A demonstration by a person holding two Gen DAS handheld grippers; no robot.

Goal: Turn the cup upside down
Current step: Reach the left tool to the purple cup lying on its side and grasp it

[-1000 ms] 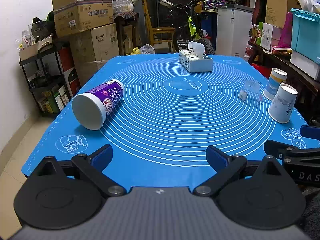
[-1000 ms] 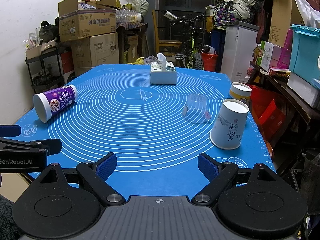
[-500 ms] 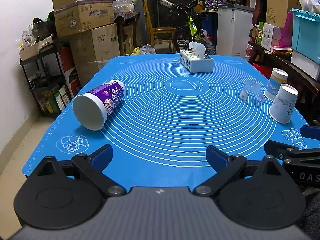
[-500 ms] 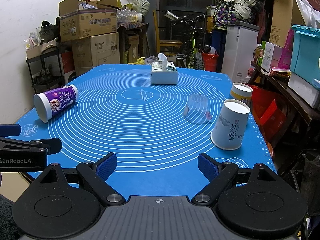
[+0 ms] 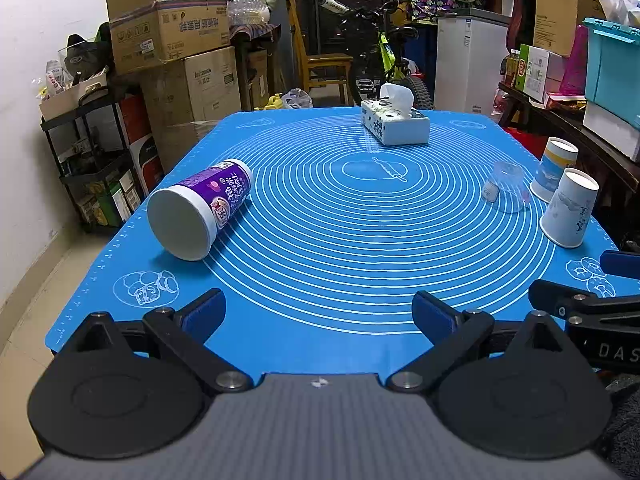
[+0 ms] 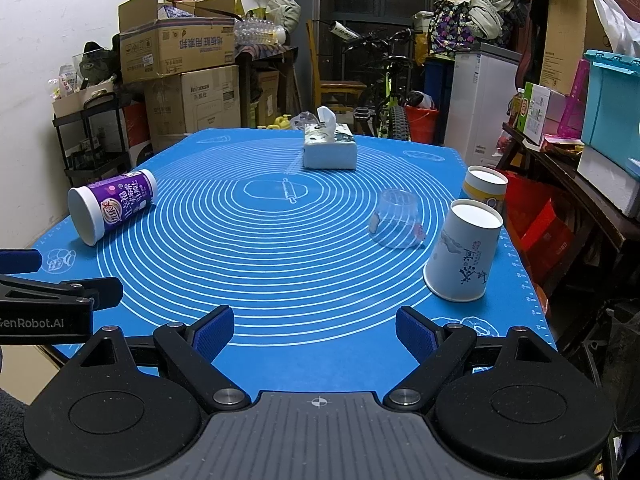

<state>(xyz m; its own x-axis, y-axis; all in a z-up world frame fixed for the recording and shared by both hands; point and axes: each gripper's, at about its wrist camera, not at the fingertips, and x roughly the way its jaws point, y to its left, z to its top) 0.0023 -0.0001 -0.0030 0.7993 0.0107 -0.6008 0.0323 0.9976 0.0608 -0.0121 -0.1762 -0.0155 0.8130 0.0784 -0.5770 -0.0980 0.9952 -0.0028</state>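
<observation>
A purple-and-white cup (image 5: 202, 206) lies on its side at the left of the blue mat (image 5: 340, 240), its white end facing me; it also shows in the right wrist view (image 6: 110, 210). A white paper cup with ink drawings (image 6: 464, 254) stands upside down at the right, also in the left wrist view (image 5: 570, 212). A clear plastic cup (image 6: 396, 220) and a yellow-banded cup (image 6: 484, 188) stand upside down nearby. My left gripper (image 5: 318, 312) is open and empty at the mat's near edge. My right gripper (image 6: 314, 328) is open and empty beside it.
A tissue box (image 5: 394, 124) sits at the far middle of the mat. Cardboard boxes (image 5: 176, 40) and a shelf stand left of the table. A bicycle (image 5: 384, 64), a white cabinet and a bench with a teal bin (image 5: 612, 72) crowd the back and right.
Both grippers have crept slightly forward and stayed open. No cup has moved.
</observation>
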